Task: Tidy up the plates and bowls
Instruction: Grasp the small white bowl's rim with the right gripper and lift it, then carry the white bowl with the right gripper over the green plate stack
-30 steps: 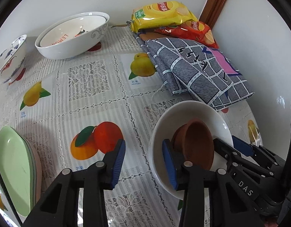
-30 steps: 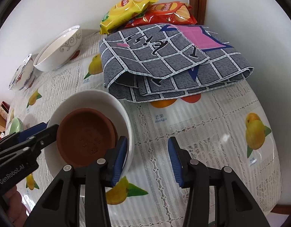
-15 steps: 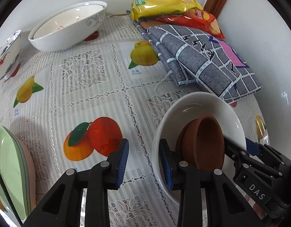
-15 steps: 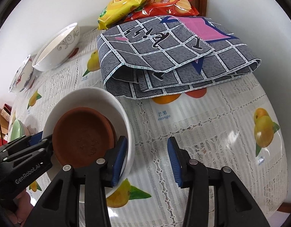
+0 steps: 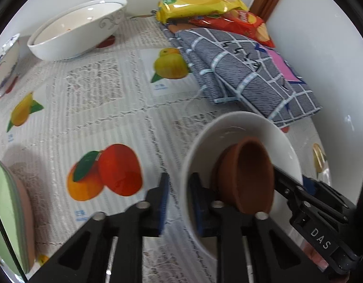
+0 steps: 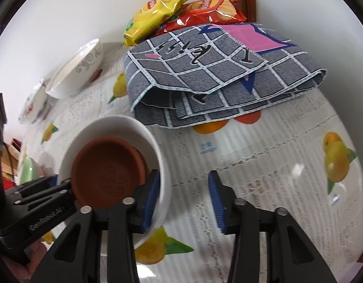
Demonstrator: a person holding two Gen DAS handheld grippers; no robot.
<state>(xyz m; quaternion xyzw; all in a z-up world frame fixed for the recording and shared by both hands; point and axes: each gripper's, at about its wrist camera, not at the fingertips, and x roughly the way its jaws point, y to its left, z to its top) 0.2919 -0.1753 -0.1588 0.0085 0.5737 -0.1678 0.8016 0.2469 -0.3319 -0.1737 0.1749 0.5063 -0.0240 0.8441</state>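
Note:
A white bowl point(image 5: 240, 127) with a brown clay bowl point(image 5: 247, 172) inside it is tilted off the fruit-print tablecloth. My left gripper point(image 5: 179, 202) straddles its near rim, one finger inside and one outside, almost closed on the wall. My right gripper point(image 6: 183, 198) is open: its left finger point(image 6: 150, 195) is inside the white bowl point(image 6: 125, 127) by the clay bowl point(image 6: 106, 174), its right finger out over the cloth. Two nested white bowls point(image 5: 77, 35) stand at the back left.
A folded grey checked cloth point(image 5: 242, 70) lies beyond the bowl, with yellow point(image 5: 200, 0) and red point(image 5: 242, 23) chip bags behind it against the wall. Green and pink plates point(image 5: 9, 217) are stacked at the left edge. A patterned bowl point(image 5: 4, 56) stands far left.
The left gripper's fingers have narrowed onto the white bowl's rim. The bowl has tipped and risen with both grippers. The right gripper stays open.

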